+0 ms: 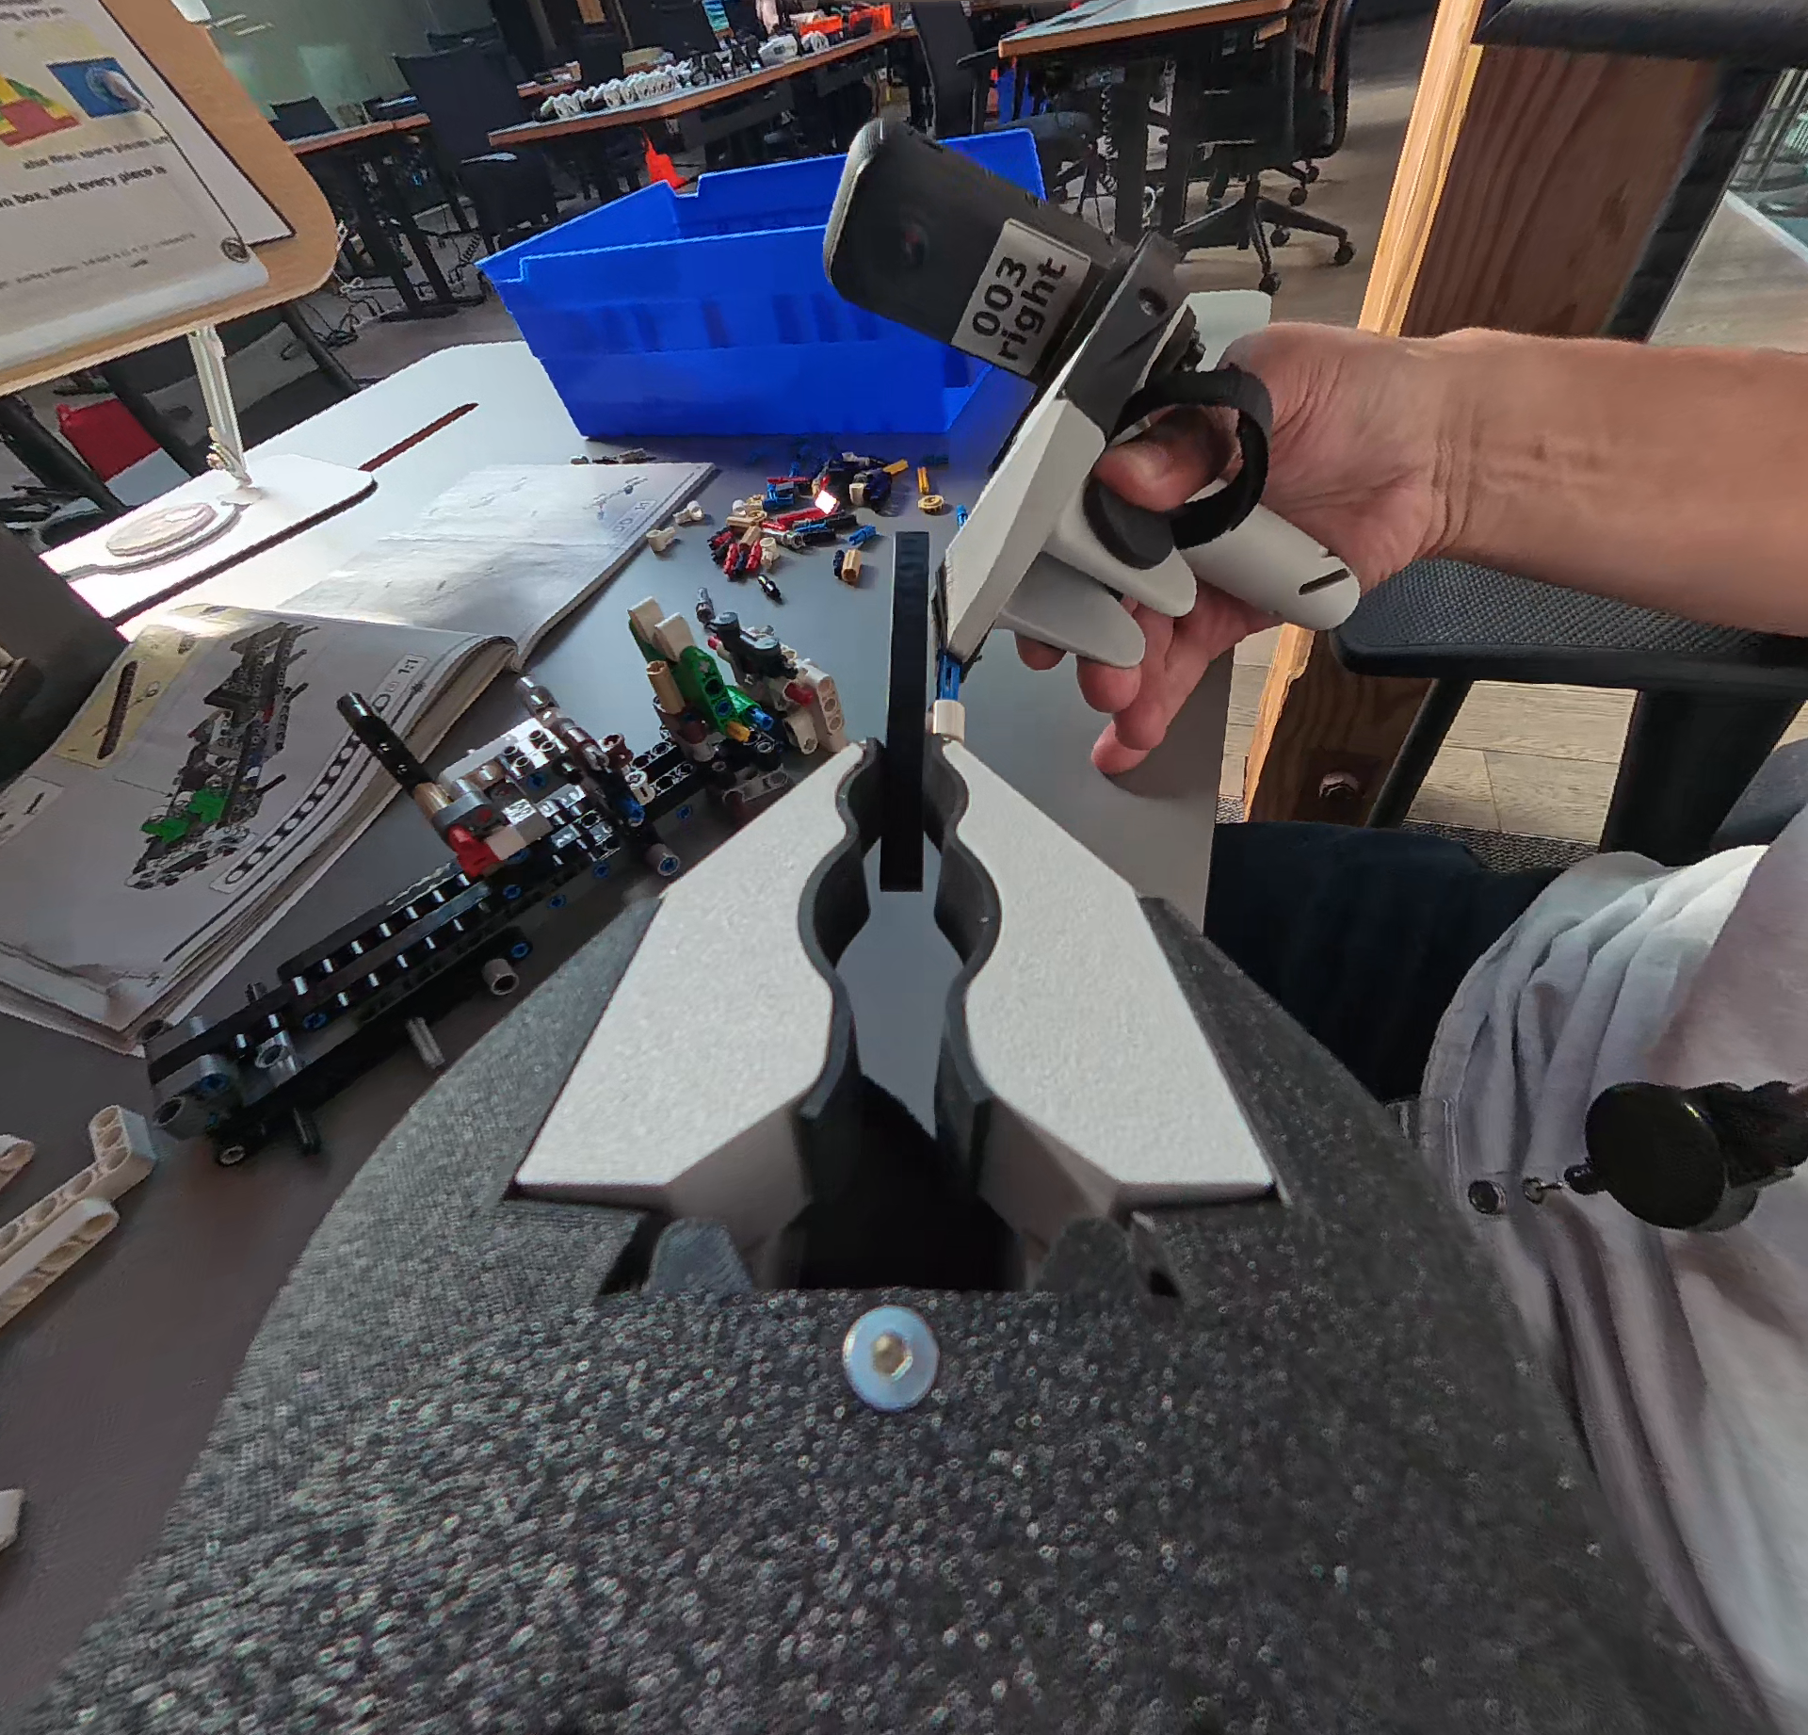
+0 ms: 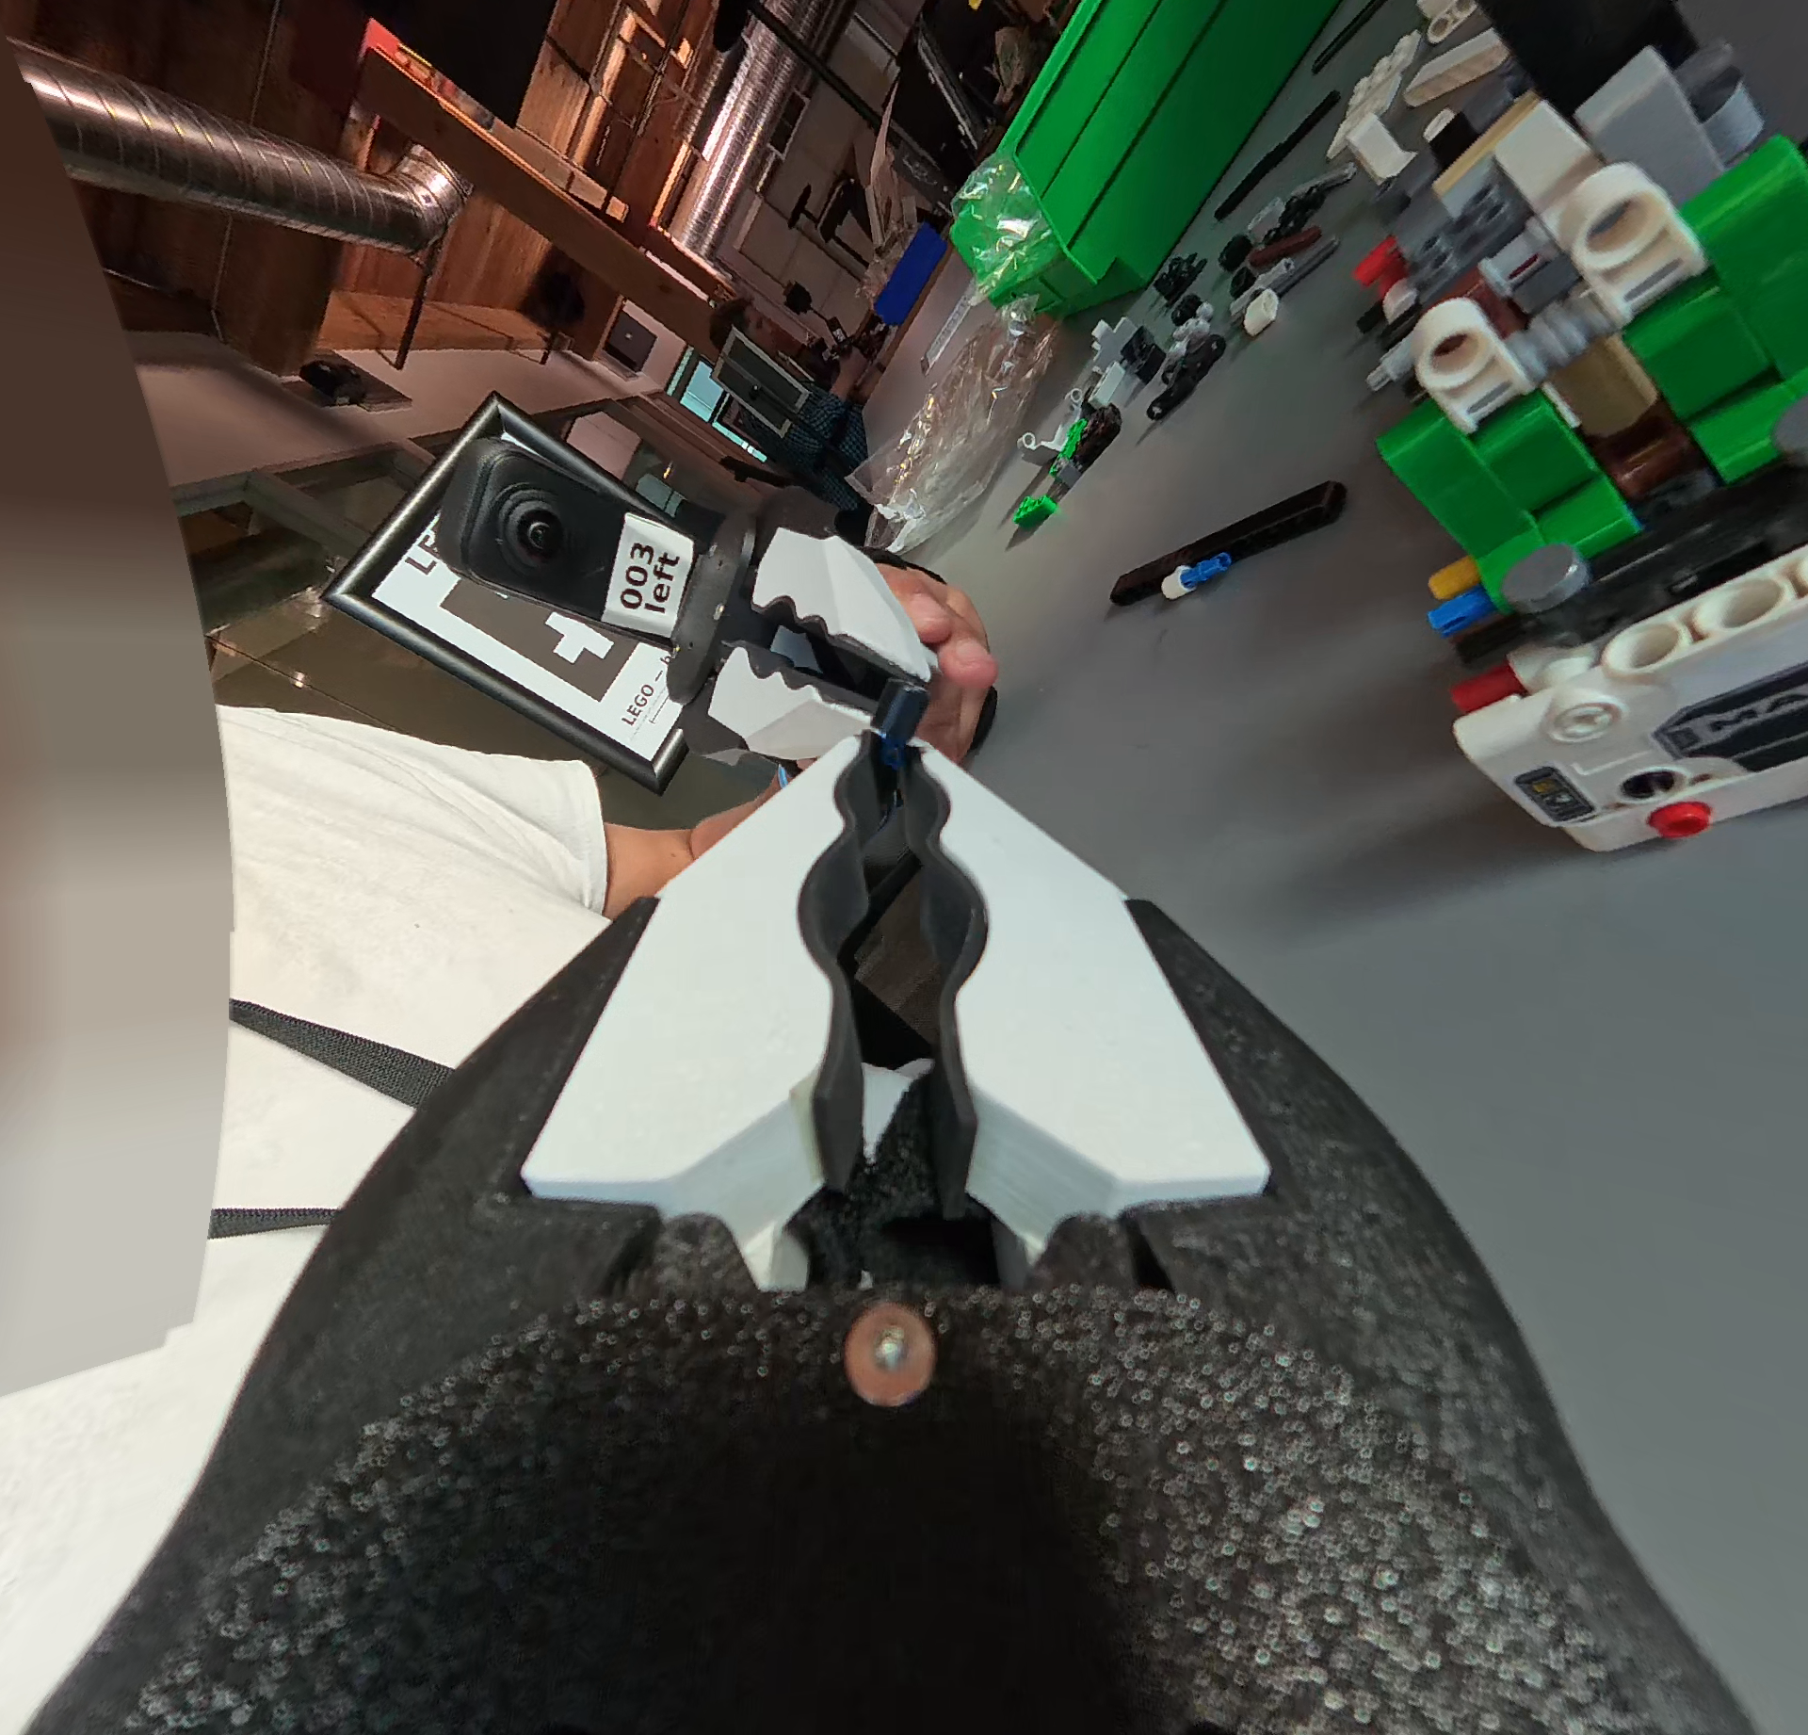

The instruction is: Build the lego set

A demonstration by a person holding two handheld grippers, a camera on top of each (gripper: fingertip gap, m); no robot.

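Note:
In the left wrist view my left gripper is shut on a long thin black beam and holds it upright above the grey table. My right gripper, held by a hand, comes in from the upper right. It is shut on a blue pin with a tan bush on its end, right beside the beam. In the right wrist view my right gripper pinches the blue pin. The left gripper faces it, with the black beam's end touching the pin.
A long black partly built model and a green and white sub-assembly lie on the table. Behind them are loose small parts, a blue bin and an open instruction booklet. A green bin stands farther off. The grippers are tip to tip, or close to it.

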